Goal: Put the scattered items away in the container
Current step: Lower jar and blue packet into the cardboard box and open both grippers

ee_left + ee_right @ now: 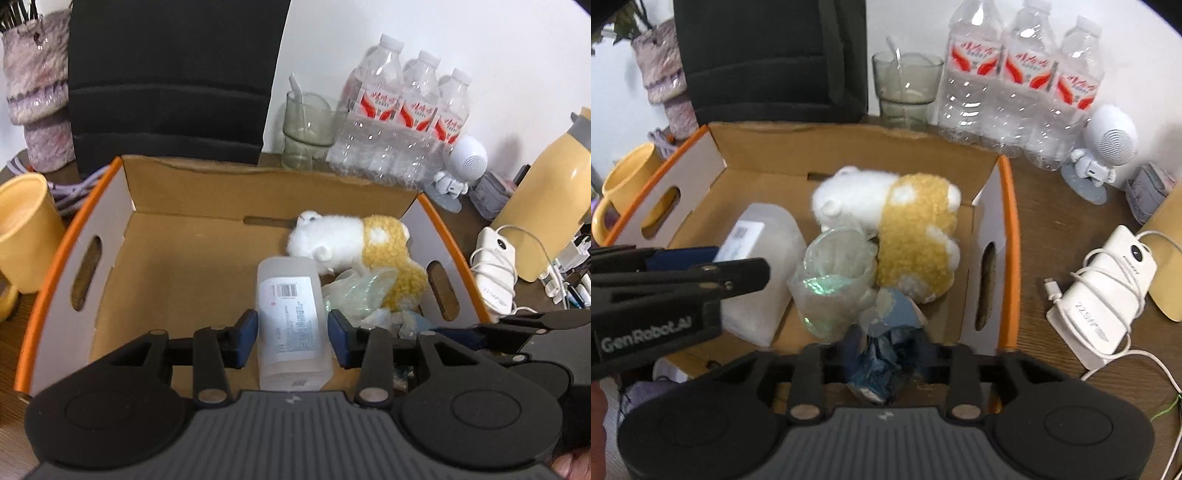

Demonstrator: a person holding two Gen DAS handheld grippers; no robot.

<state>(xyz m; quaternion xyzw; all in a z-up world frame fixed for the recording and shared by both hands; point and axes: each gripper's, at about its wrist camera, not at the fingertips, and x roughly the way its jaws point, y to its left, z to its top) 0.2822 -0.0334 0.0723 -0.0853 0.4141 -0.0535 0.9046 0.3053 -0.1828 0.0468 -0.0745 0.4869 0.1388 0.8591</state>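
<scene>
An open cardboard box (184, 184) with orange rims holds a white and yellow plush toy (354, 247). My left gripper (292, 338) is over the box with its blue pads (246, 336) beside a frosted white bottle (290, 325); small gaps show on both sides. The bottle (759, 273) lies in the box in the right wrist view, with the left gripper (679, 273) over it. My right gripper (882, 356) is shut on a crumpled blue and clear plastic bag (882, 354) at the box's (1006, 221) near edge. A clear plastic cup (834, 277) leans by the plush (908, 229).
Behind the box stand a black bag (170, 74), a glass with a spoon (308, 125) and three water bottles (402, 110). A yellow mug (26, 229) is at the left. A white power bank with cable (1104, 295), a white speaker figure (1104, 147) and a yellow flask (546, 199) are at the right.
</scene>
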